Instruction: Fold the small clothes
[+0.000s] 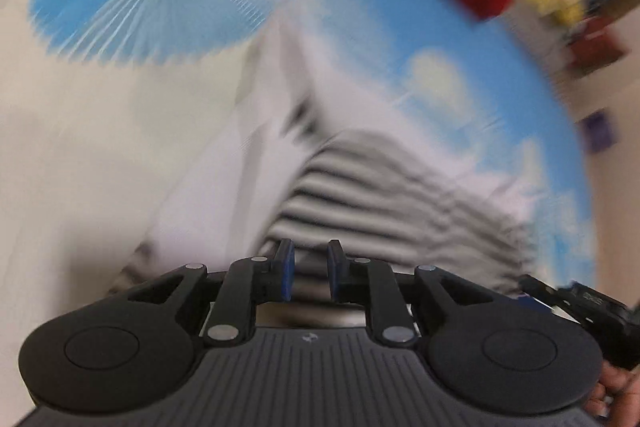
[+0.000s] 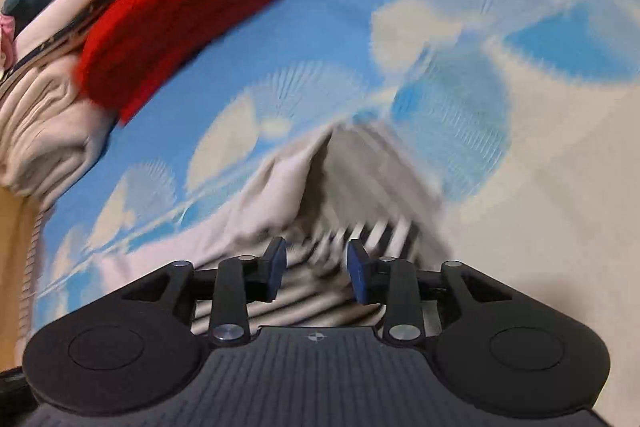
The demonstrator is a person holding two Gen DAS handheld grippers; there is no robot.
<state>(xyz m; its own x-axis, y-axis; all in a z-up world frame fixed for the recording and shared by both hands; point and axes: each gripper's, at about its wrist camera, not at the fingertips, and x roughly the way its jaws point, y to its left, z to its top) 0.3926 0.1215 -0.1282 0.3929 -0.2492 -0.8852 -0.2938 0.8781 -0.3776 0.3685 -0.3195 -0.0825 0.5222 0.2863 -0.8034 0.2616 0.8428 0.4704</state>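
A small grey-and-white striped garment (image 1: pixel 384 183) is lying on a bedsheet (image 1: pixel 460 39) printed with blue and cream patches, its white inner side (image 2: pixel 276 183) showing where the cloth is rumpling into a peak. Both pictures are blurring, so finer detail of the folds cannot be told.

The left gripper (image 1: pixel 311 275) is hanging directly over the stripes with a narrow gap between its blue pads; no cloth is showing pinched between them. The right gripper (image 2: pixel 317 277) is standing wider apart above the striped edge, likewise gripping nothing.

A red folded item (image 2: pixel 180 15) is sitting on the sheet well apart from the garment, beyond it. Nothing is lying between the grippers and the striped cloth.

Only the right wrist view is showing a pile of pale and dark clothes (image 2: pixel 52 115) beside the red item. Only the left wrist view is showing a hand (image 1: pixel 618 393) at the lower right corner.
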